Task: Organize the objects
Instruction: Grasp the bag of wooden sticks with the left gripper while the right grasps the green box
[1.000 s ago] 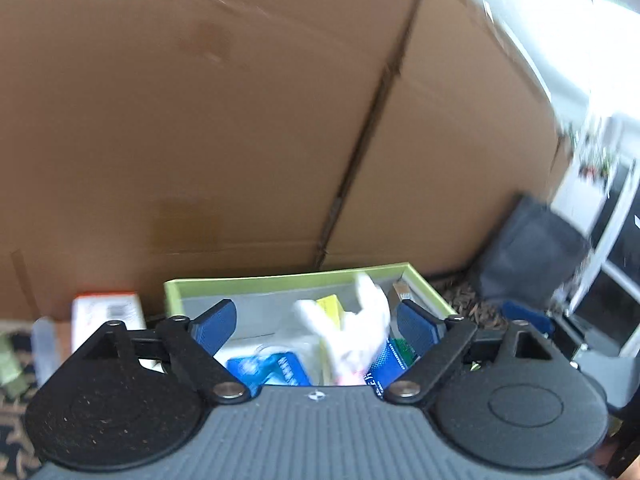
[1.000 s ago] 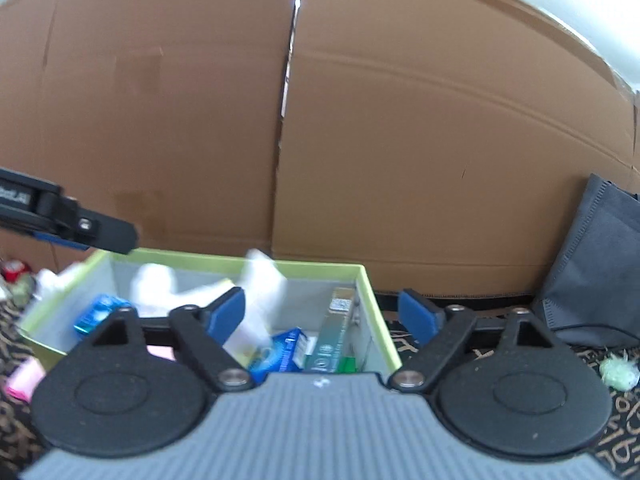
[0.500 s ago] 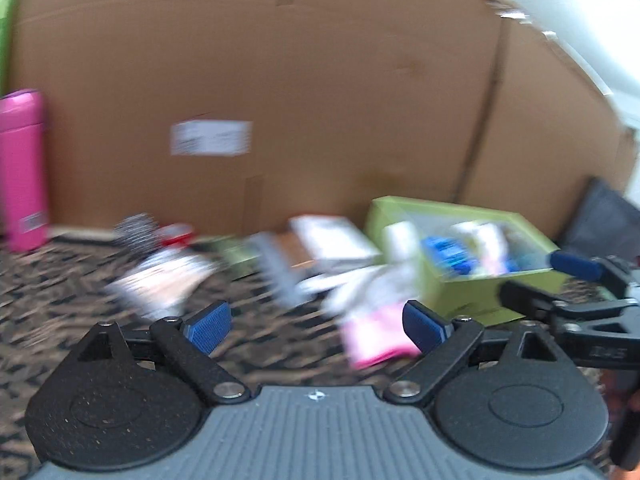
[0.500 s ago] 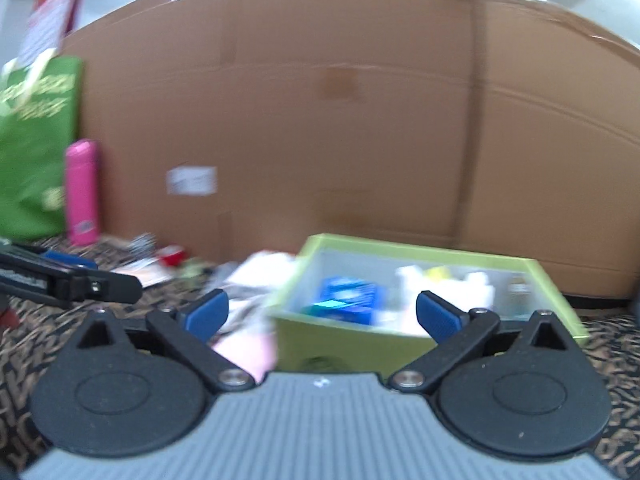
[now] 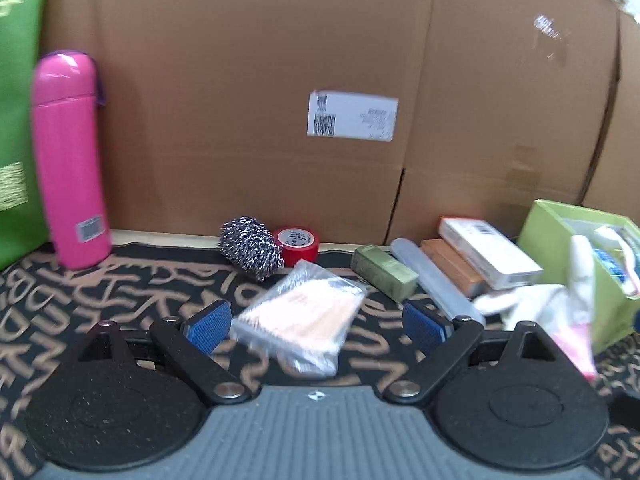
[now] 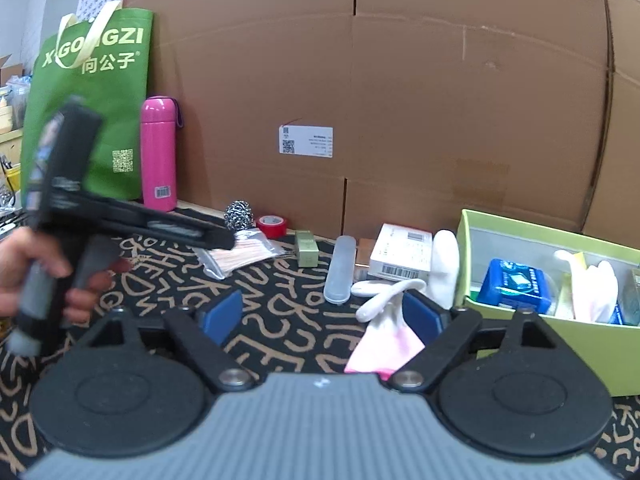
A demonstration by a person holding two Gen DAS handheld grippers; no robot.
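Taking the green box as landmark: far to its left a pink bottle is standing against the cardboard wall. The left gripper, jaws spread and grasping nothing, is hovering over a clear packet. Just left of the box a white-and-pink glove is lying on the patterned mat. The right gripper, jaws released and just narrowing, is standing over the glove.

Glossy pink plastic-looking flask, wiry metal scourer, crinkly clear plastic bag, matt cardboard wall, and a matt, patterned cloth mat.
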